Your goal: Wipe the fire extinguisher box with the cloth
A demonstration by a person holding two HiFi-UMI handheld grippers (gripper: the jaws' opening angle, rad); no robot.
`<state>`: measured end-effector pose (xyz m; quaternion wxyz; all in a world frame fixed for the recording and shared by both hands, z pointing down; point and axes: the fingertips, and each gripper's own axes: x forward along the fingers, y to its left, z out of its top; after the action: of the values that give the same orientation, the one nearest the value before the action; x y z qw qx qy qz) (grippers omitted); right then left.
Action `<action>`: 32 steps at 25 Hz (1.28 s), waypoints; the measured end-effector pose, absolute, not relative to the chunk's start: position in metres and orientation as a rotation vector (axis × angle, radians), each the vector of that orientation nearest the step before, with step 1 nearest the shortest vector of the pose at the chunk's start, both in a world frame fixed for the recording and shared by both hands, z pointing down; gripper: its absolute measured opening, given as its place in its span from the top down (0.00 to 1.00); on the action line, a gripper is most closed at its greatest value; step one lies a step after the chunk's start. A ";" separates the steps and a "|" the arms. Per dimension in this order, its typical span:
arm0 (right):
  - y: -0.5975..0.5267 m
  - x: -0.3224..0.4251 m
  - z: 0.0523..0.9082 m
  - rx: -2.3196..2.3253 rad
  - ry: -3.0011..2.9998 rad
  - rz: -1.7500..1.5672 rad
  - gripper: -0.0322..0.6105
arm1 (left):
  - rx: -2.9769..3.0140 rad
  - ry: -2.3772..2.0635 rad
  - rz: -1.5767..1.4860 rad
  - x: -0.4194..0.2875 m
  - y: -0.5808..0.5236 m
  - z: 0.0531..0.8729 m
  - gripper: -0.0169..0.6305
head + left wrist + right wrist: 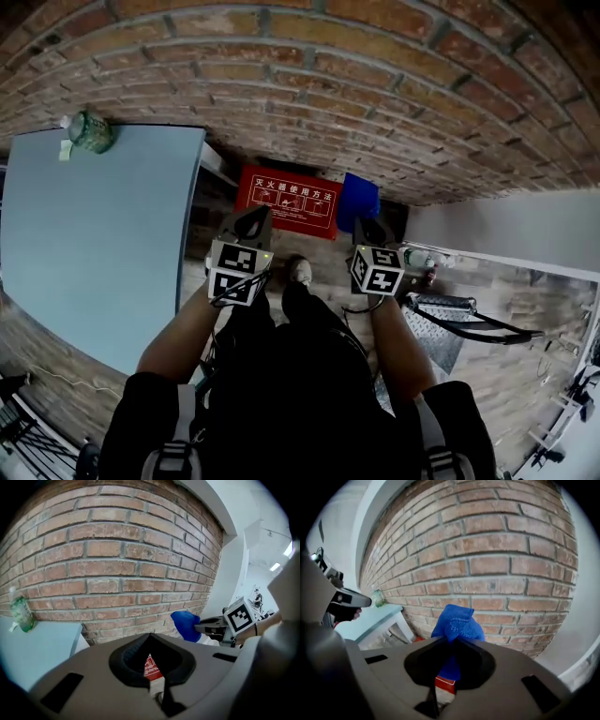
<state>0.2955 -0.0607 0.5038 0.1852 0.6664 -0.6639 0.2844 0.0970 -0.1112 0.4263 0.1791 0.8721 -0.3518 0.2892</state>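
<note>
As the head view looks down, the red fire extinguisher box (pixel 289 204) sits at centre frame against the brick wall (pixel 281 84), the left gripper (pixel 248 225) just below it and the right gripper (pixel 368 232) at its right edge. In the left gripper view the jaws are pressed together on nothing; in the right gripper view they pinch the blue cloth (pixel 457 623), bunched at centre frame.

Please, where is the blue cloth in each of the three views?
Head view: blue cloth right of centre, at the tip of the right gripper.
Left gripper view: cloth right of centre.
Right gripper view: cloth centre, in the jaws.
Shared landmark: red box, in all three.
</note>
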 end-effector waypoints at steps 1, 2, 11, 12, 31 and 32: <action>-0.064 0.297 0.485 1.905 -1.896 0.761 0.88 | 2.483 -1.000 0.812 0.100 -0.115 0.420 0.96; -0.067 0.298 0.467 1.929 -1.920 0.715 0.88 | 2.499 -1.006 0.805 0.103 -0.118 0.413 0.96; -0.068 0.294 0.350 1.995 -2.099 0.443 0.88 | 2.589 -1.093 0.755 0.116 -0.123 0.363 0.96; -0.069 0.294 0.343 2.002 -2.117 0.441 0.88 | 2.600 -1.108 0.745 0.117 -0.124 0.357 0.96; -0.068 0.278 0.267 2.004 -2.314 0.344 0.88 | 2.702 -1.273 0.564 0.138 -0.115 0.276 0.96; -0.067 0.278 0.263 2.007 -2.323 0.338 0.88 | 2.709 -1.278 0.563 0.139 -0.113 0.273 0.96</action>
<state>0.2777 -0.0671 0.2634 0.0268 0.6496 -0.7519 0.1093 0.1387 -0.1128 0.2732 0.0471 0.8878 -0.4189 0.1845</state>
